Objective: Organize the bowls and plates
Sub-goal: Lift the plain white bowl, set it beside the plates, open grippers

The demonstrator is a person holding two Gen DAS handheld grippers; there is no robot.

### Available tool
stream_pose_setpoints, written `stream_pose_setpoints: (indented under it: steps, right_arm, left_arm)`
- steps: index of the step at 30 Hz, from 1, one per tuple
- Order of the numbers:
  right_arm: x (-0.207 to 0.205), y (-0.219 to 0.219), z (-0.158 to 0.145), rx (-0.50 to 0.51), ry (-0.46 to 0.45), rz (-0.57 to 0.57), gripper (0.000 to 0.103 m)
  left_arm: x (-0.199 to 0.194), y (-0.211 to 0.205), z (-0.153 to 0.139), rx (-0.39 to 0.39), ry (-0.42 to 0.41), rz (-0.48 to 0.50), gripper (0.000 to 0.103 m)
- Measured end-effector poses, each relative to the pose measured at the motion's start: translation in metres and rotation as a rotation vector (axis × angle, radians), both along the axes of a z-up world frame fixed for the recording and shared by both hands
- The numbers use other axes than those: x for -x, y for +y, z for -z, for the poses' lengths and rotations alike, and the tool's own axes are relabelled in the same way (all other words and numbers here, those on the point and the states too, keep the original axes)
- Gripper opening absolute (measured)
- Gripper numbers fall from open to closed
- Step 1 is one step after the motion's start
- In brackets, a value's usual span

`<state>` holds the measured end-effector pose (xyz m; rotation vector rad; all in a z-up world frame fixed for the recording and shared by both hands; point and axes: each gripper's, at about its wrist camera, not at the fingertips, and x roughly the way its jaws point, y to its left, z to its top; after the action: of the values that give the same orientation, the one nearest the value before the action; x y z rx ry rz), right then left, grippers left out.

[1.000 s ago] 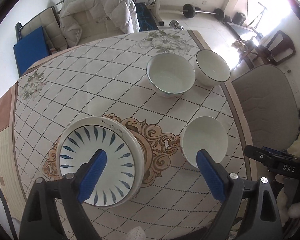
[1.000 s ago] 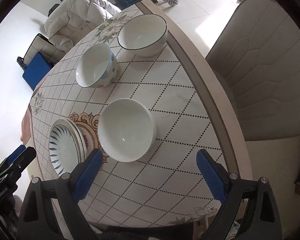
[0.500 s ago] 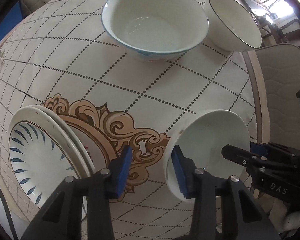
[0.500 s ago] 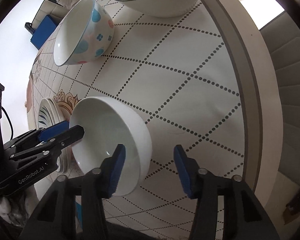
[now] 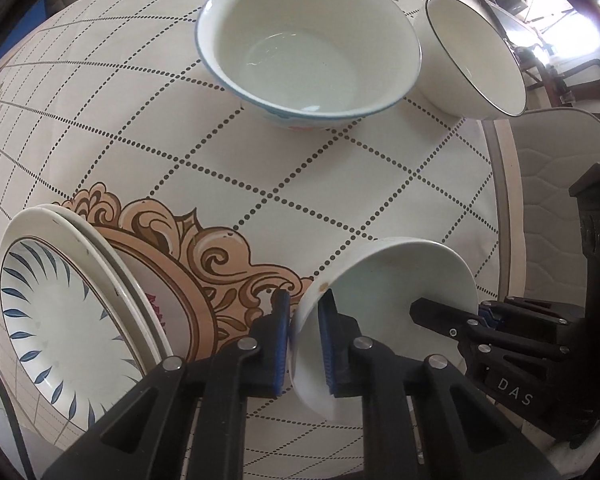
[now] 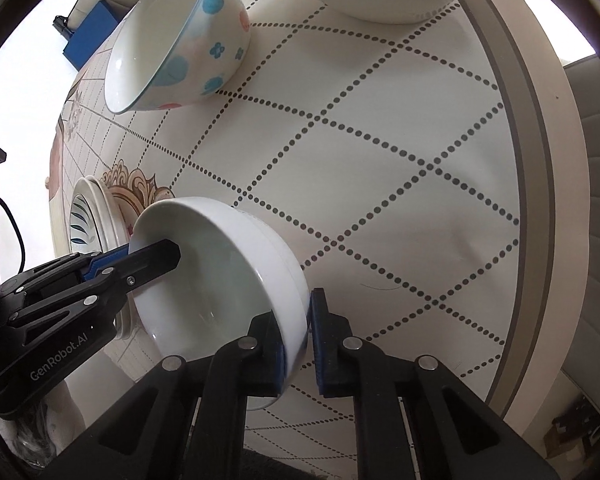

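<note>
Task barely begun, by my reading: nothing nested yet. Plain white bowl (image 5: pixel 384 284) sat near the table (image 6: pixel 440 128) edge closest to the cameras. Left gripper (image 5: pixel 304 340) and right gripper (image 6: pixel 298 334) had each just closed and pinched its rim wall, on opposite sides.

Count: three bowls, namely the white one, a spotted bowl (image 6: pixel 180 36) and a dark-rimmed bowl (image 5: pixel 476 52), both towards the far edge. Plates (image 5: pixel 68 304): two stacked, possibly more, beside the white bowl. Bowls left to stack.

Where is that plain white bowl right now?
In both wrist views the plain white bowl sits low, rim pinched by both grippers, right of the stacked plates.
</note>
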<state>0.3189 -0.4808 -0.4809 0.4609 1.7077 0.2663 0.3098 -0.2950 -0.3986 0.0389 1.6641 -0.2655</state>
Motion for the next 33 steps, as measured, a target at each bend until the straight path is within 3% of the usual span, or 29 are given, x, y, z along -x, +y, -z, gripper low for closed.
stream_pose_setpoints:
  steps: [13,23,33]
  right_arm:
    - [-0.013,-0.007,-0.008,0.021,-0.001,-0.015,0.012]
    - [-0.007,-0.021,-0.001,0.031,0.020,-0.017,0.012]
    - [-0.010,-0.019,0.001,0.011,0.030,-0.061,0.012]
  left_arm:
    - [-0.014,-0.002,-0.006,0.011,0.015,-0.022,0.012]
    - [-0.016,0.001,0.008,0.016,0.031,-0.026,0.012]
    - [-0.011,-0.002,0.010,-0.026,0.028,-0.037,0.016]
